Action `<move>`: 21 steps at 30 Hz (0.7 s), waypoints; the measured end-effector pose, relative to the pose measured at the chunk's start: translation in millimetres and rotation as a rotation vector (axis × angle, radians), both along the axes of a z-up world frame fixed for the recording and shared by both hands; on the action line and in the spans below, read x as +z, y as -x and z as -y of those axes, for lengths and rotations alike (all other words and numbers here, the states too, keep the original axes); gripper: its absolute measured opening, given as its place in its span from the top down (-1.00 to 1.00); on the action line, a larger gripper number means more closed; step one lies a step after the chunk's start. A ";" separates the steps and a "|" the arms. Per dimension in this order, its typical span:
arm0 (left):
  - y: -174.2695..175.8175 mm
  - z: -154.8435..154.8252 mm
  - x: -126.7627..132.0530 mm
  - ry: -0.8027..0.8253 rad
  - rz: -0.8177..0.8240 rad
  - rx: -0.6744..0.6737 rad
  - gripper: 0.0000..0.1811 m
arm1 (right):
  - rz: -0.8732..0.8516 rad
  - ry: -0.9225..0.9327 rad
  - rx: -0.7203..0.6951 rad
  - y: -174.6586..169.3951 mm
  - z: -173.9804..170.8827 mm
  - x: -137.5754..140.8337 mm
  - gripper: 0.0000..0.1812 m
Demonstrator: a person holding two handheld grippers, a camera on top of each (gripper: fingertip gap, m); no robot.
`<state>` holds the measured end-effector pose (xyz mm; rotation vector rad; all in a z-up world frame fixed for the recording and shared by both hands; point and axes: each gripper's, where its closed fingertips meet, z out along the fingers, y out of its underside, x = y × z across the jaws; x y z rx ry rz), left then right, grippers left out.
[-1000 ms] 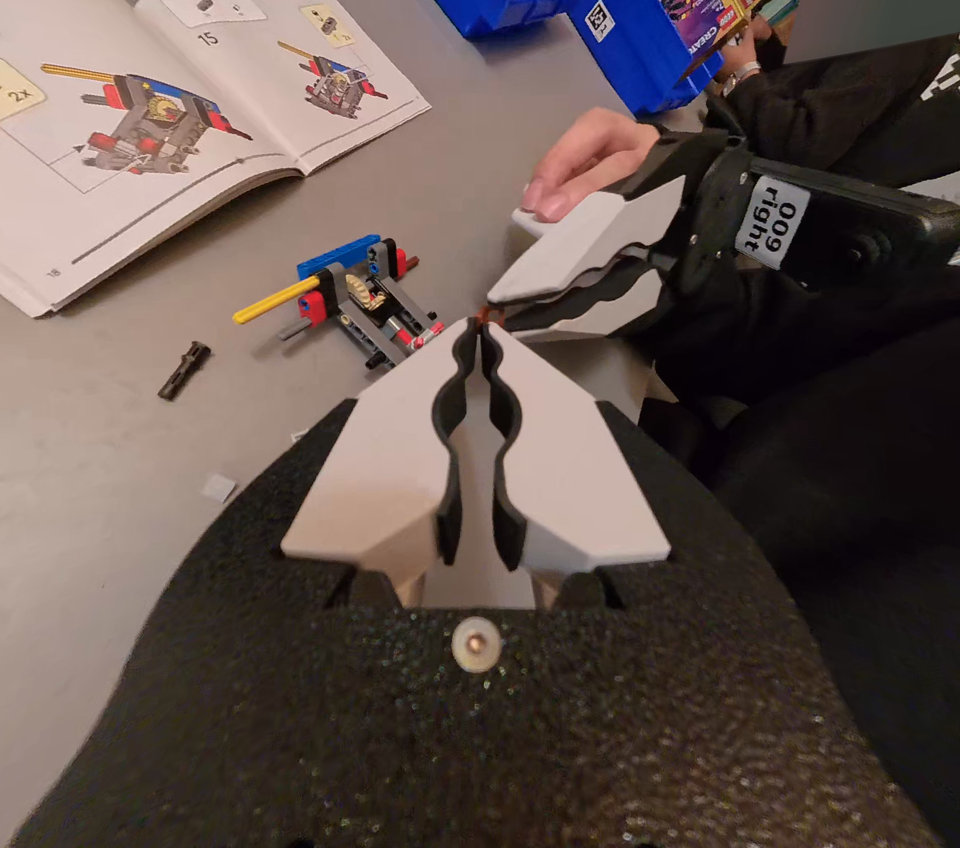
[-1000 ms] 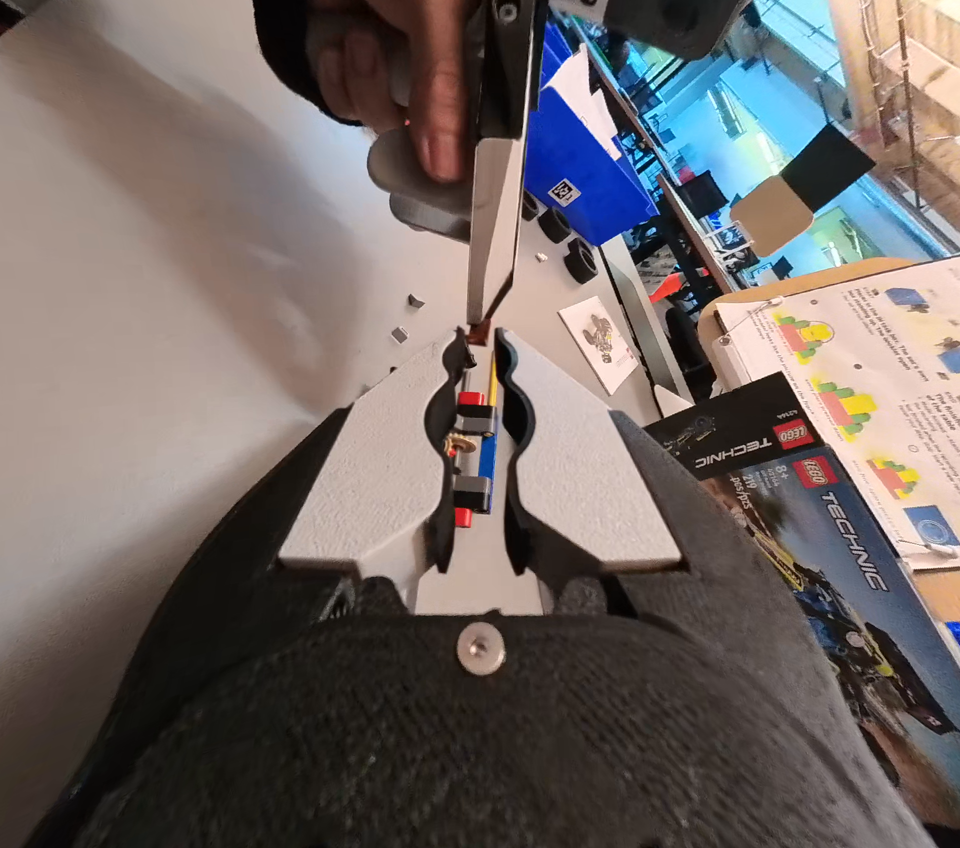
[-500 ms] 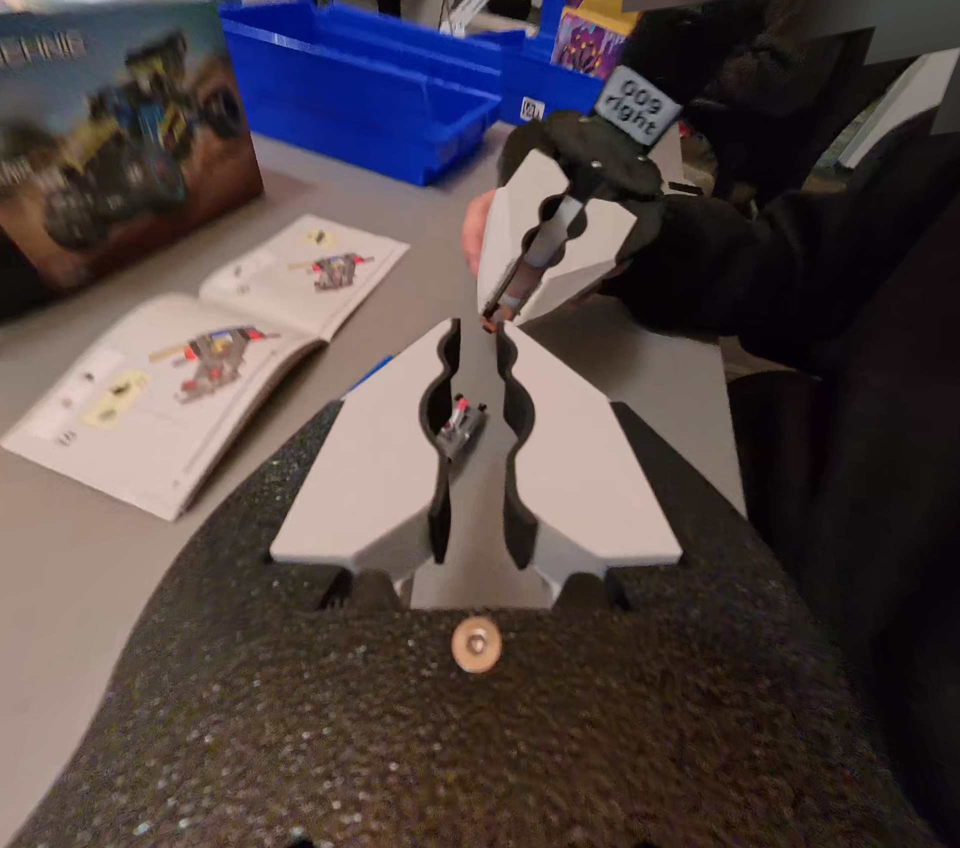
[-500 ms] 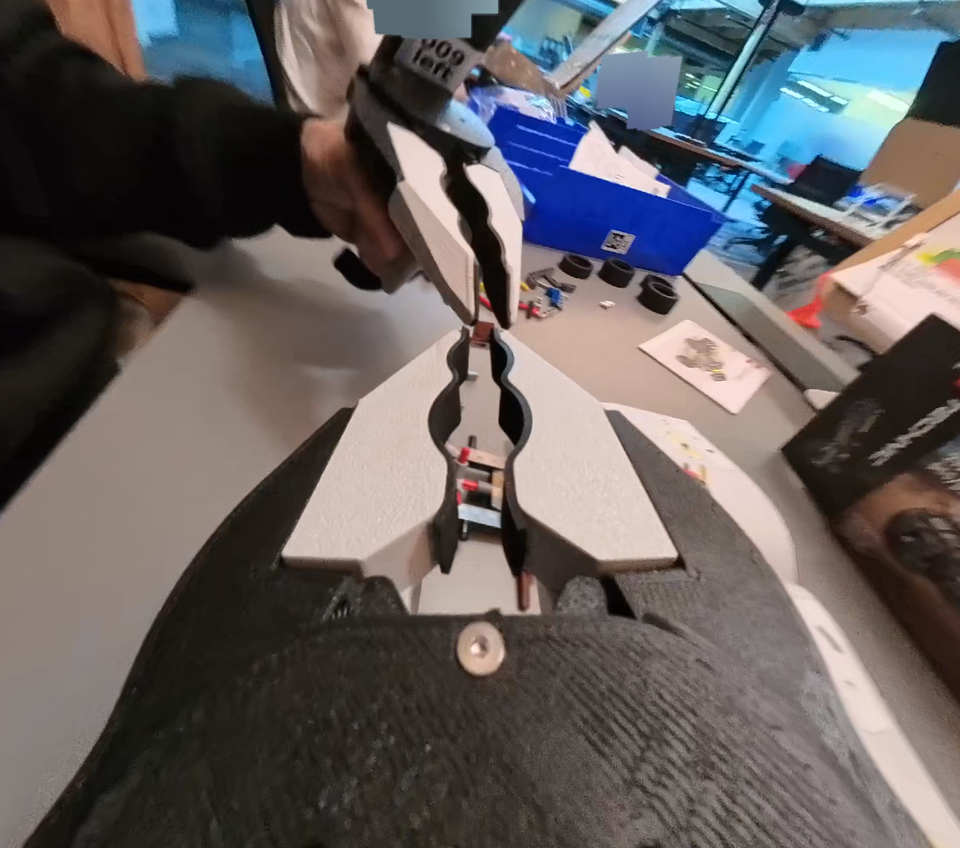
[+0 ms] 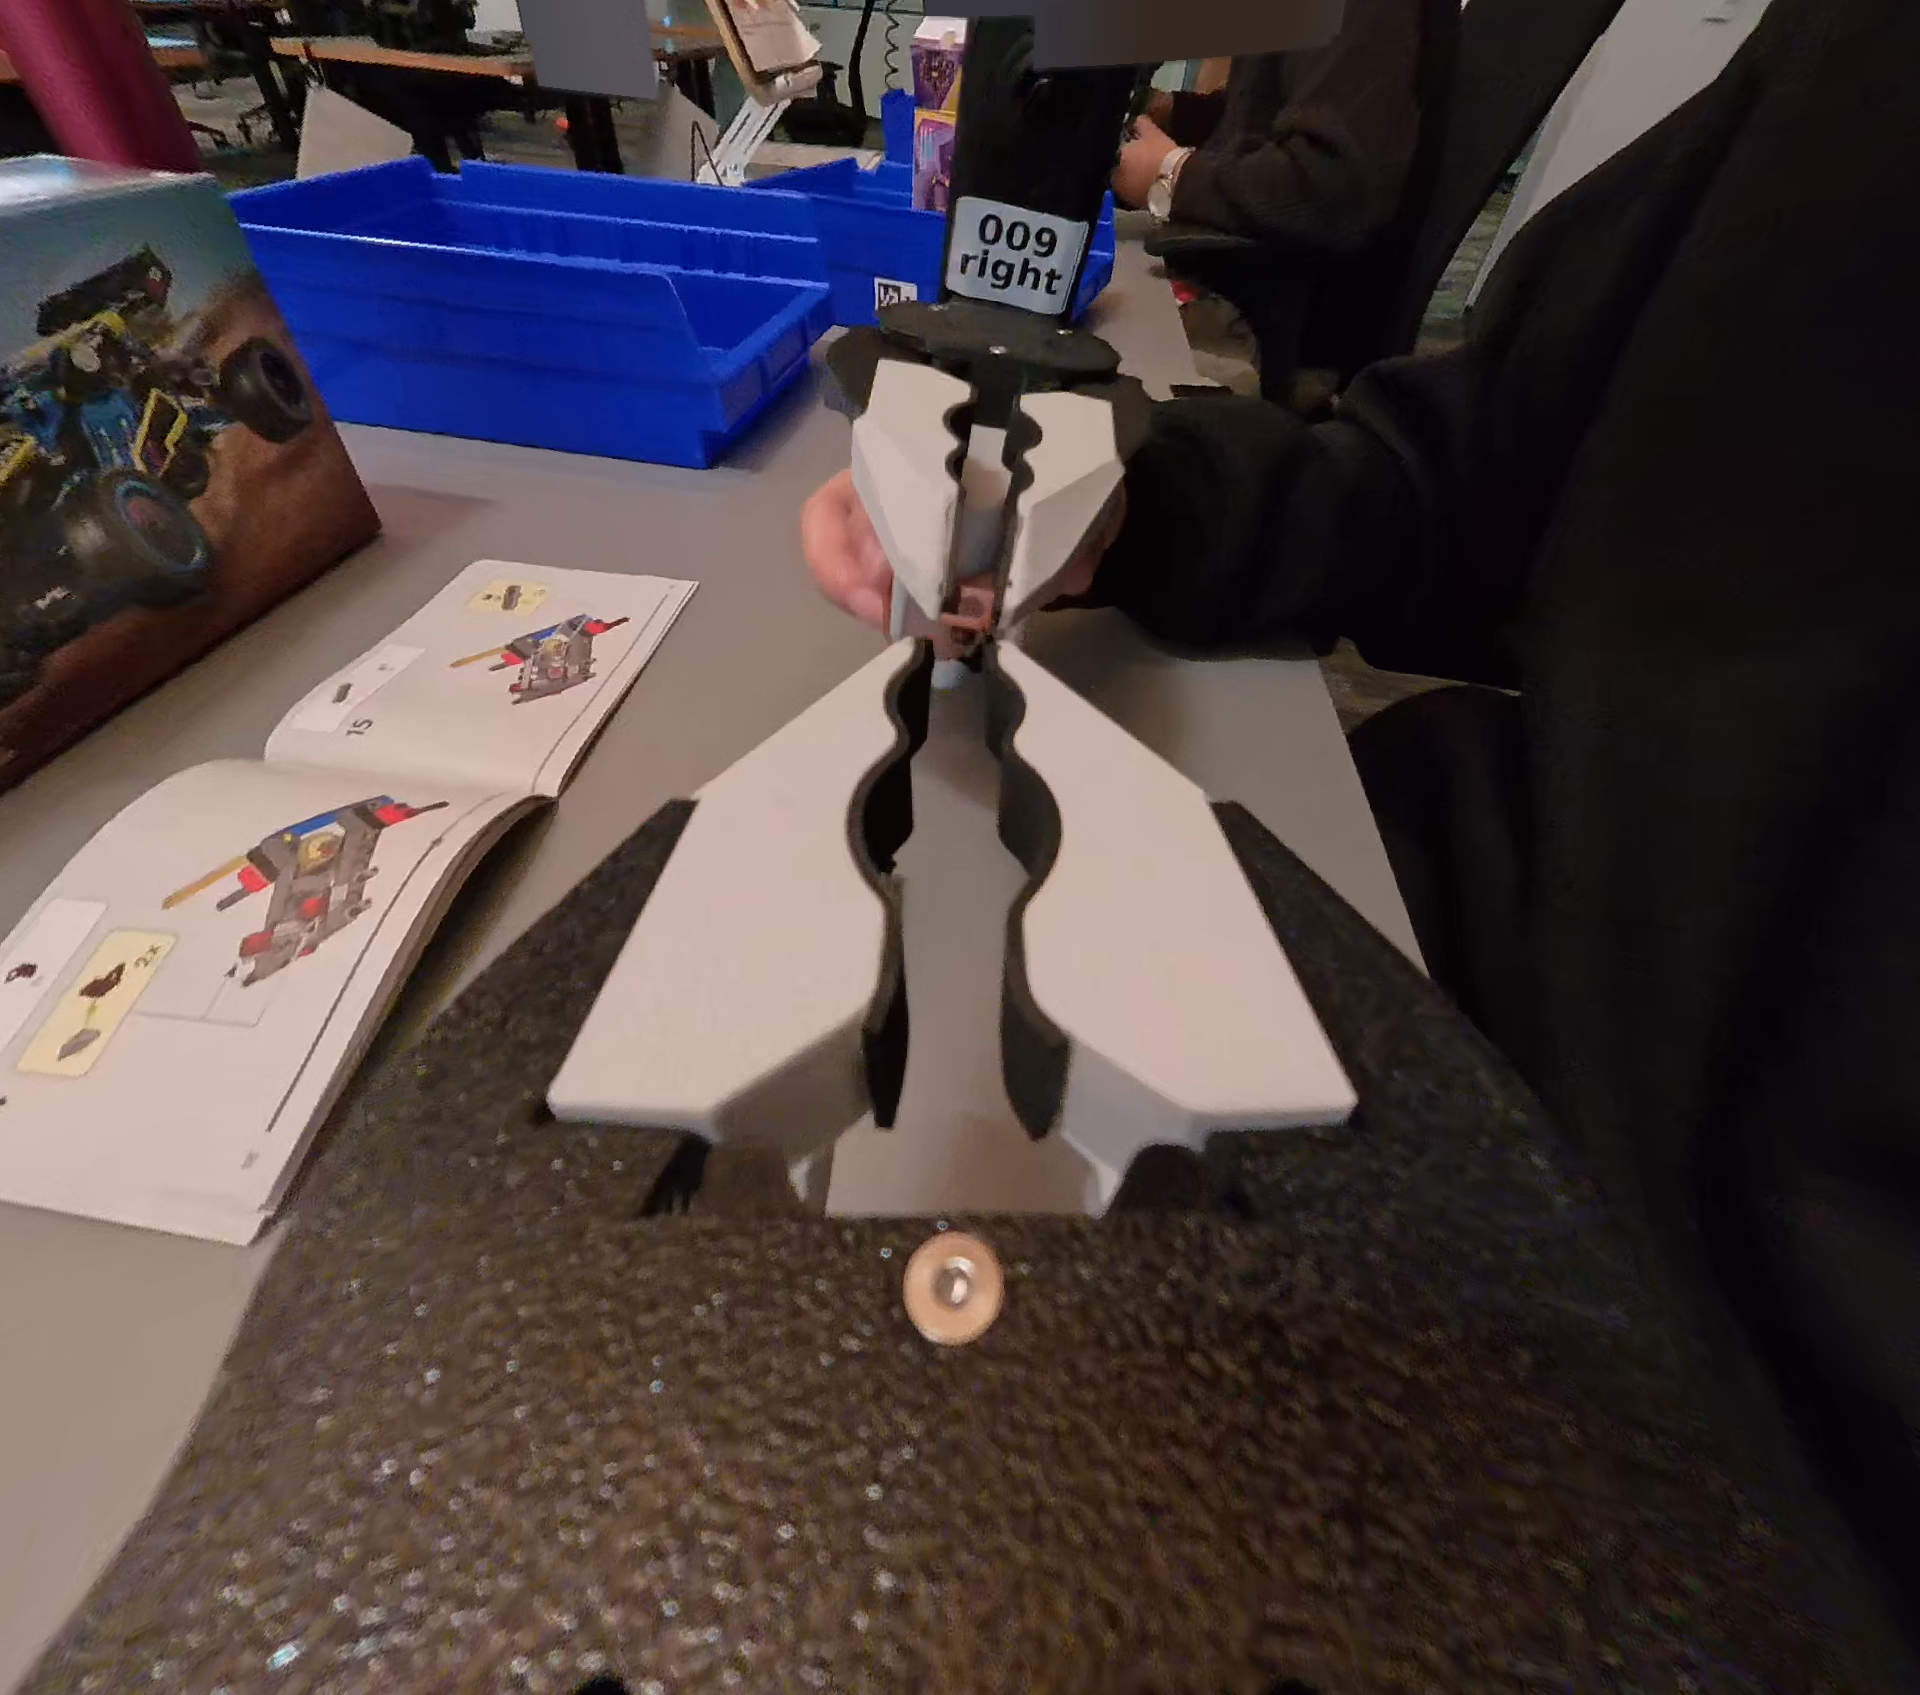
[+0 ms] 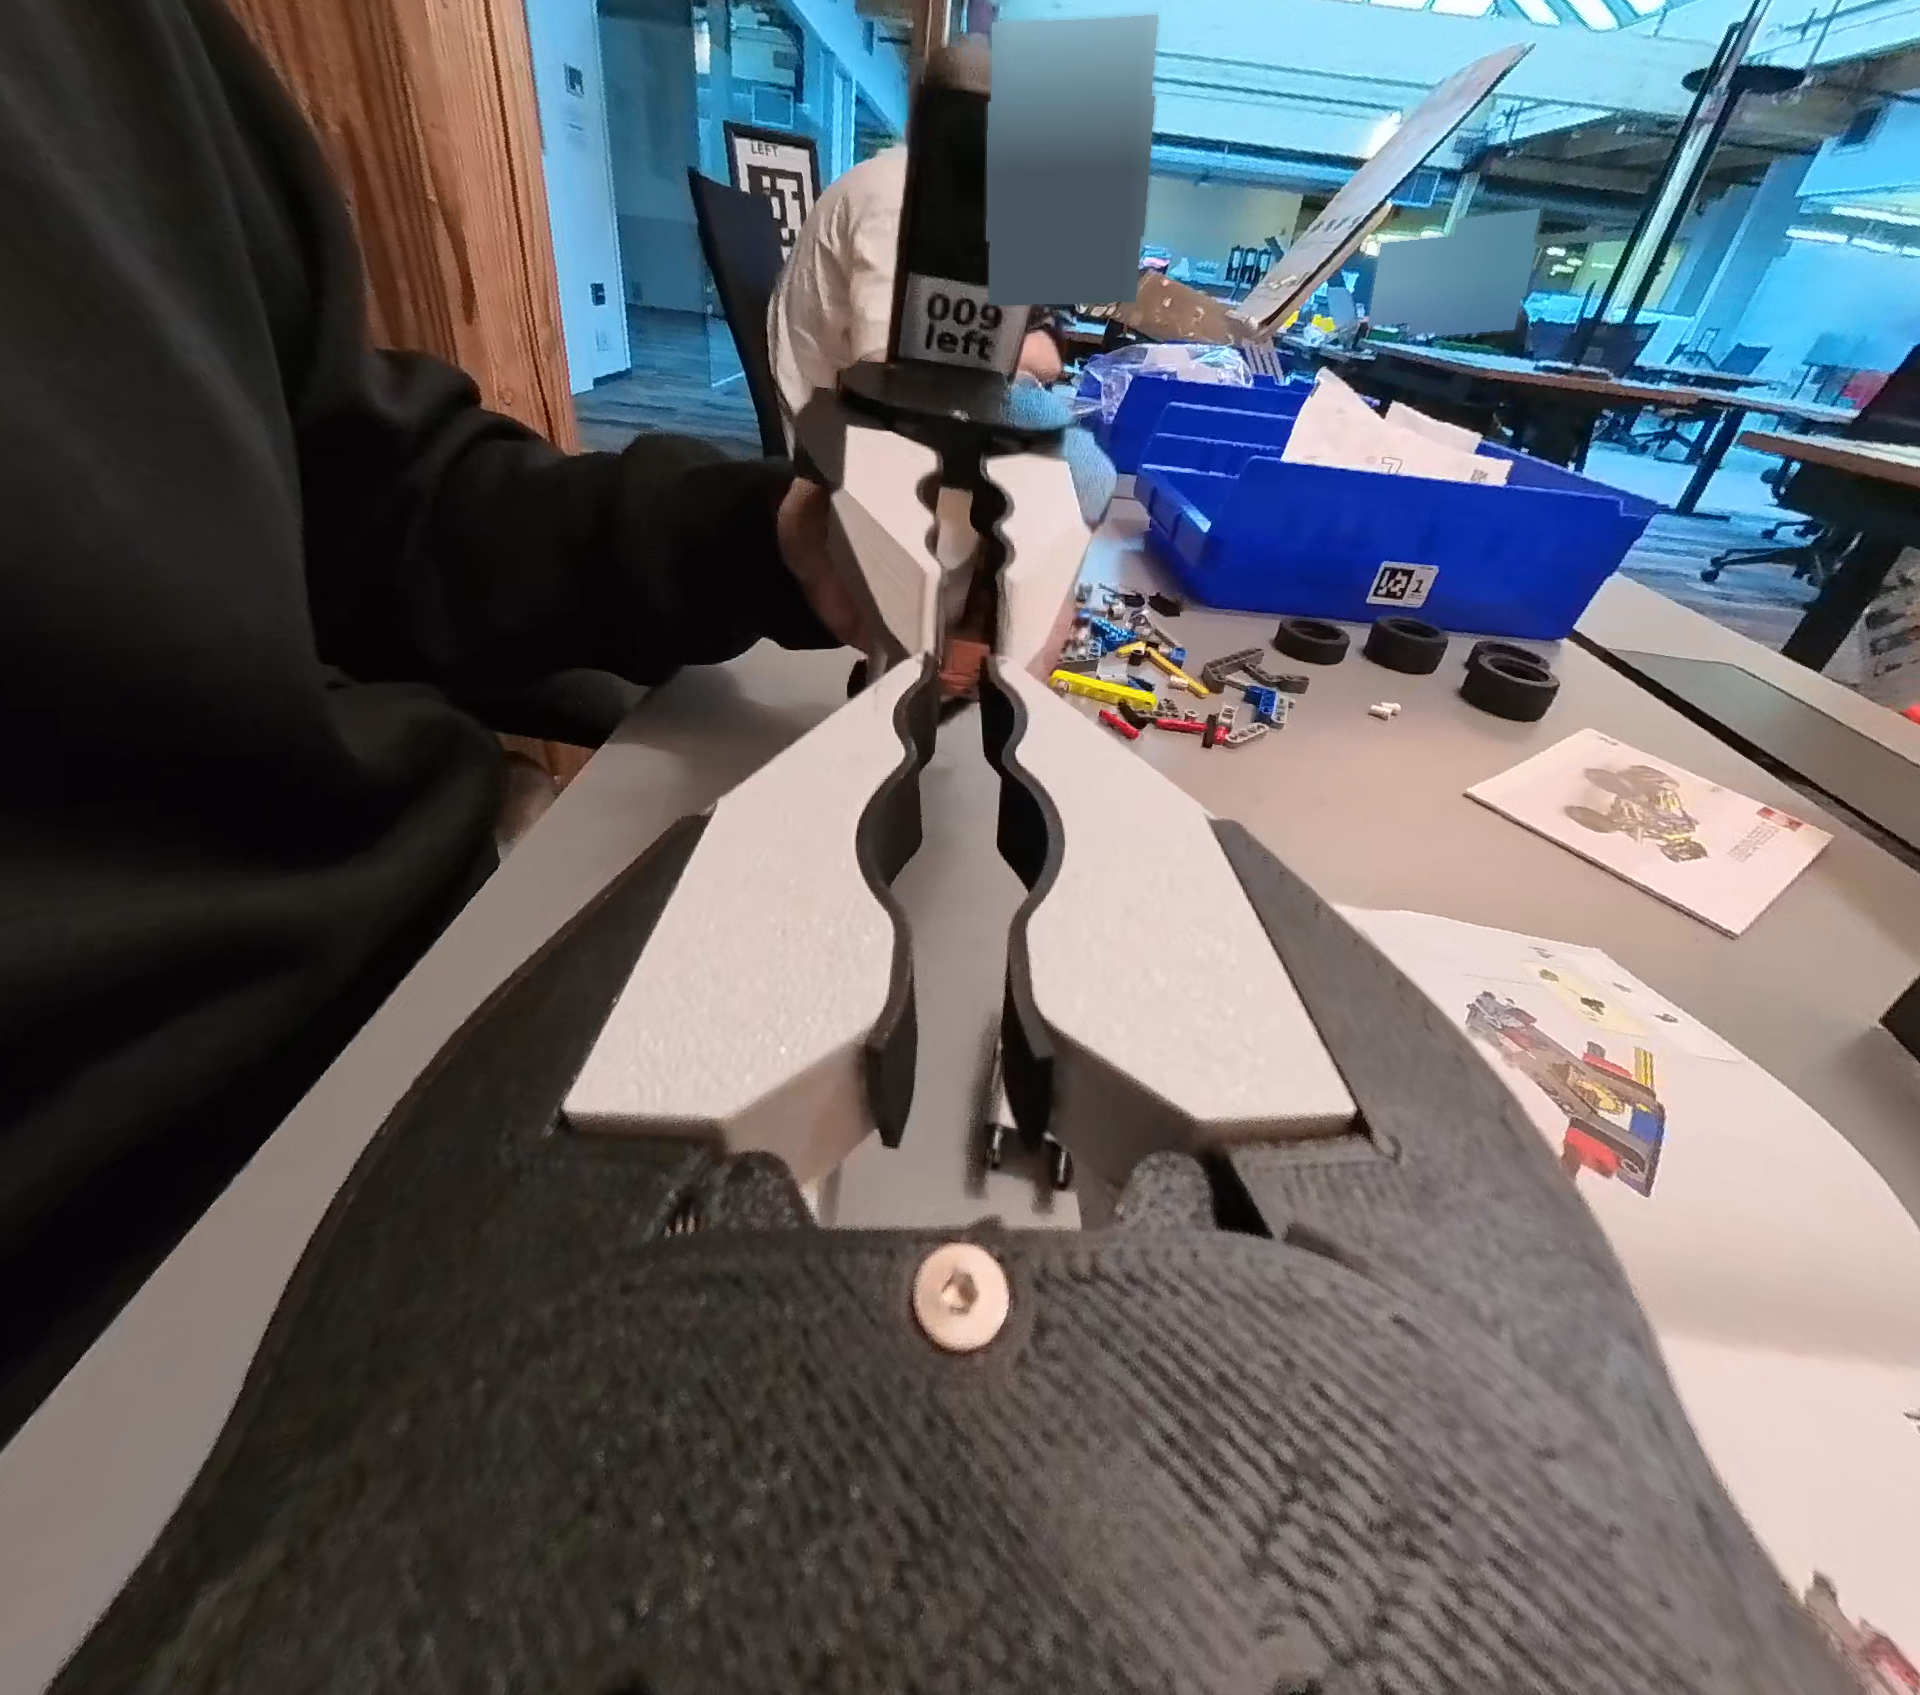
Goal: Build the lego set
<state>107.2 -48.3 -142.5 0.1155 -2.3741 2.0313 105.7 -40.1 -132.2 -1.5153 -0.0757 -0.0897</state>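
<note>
My left gripper [image 5: 956, 658] and my right gripper [image 6: 958, 681] meet tip to tip above the grey table [image 5: 1195, 710]. A small reddish-brown Lego piece [image 5: 968, 609] sits between the two pairs of tips, and both grippers look shut on it. The same piece shows in the right wrist view [image 6: 966, 653]. The right gripper [image 5: 971, 596] faces me in the left wrist view, and the left gripper [image 6: 964, 627] faces me in the right wrist view. Blurred bits of the part-built model [image 6: 1023, 1141] show low between my right gripper's fingers; the rest is hidden.
An open instruction booklet [image 5: 312, 866] lies left of the grippers, with the set's box [image 5: 125, 450] behind it. Blue bins [image 5: 540, 326] stand at the back. Loose Lego parts [image 6: 1164, 679], black tyres [image 6: 1403, 643] and a leaflet [image 6: 1652, 824] lie farther along the table. Left and right tips are no more than a few centimetres apart.
Both grippers have tilted up from looking down at the table to level, staying tip to tip on the brown piece. The part-built model has dropped out of the left wrist view.
</note>
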 end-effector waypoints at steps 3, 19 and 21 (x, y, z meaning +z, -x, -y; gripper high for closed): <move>2.2 0.2 -0.4 0.007 0.006 -0.009 0.96 | -0.002 0.002 0.007 0.7 -0.1 -0.4 0.94; 4.0 -0.4 -0.8 0.028 -0.016 -0.037 0.92 | 0.018 0.030 0.022 4.1 -2.1 -5.0 0.94; 2.0 -1.4 -2.3 0.017 -0.010 -0.026 0.94 | 0.029 0.040 0.013 3.4 -2.6 -6.5 0.94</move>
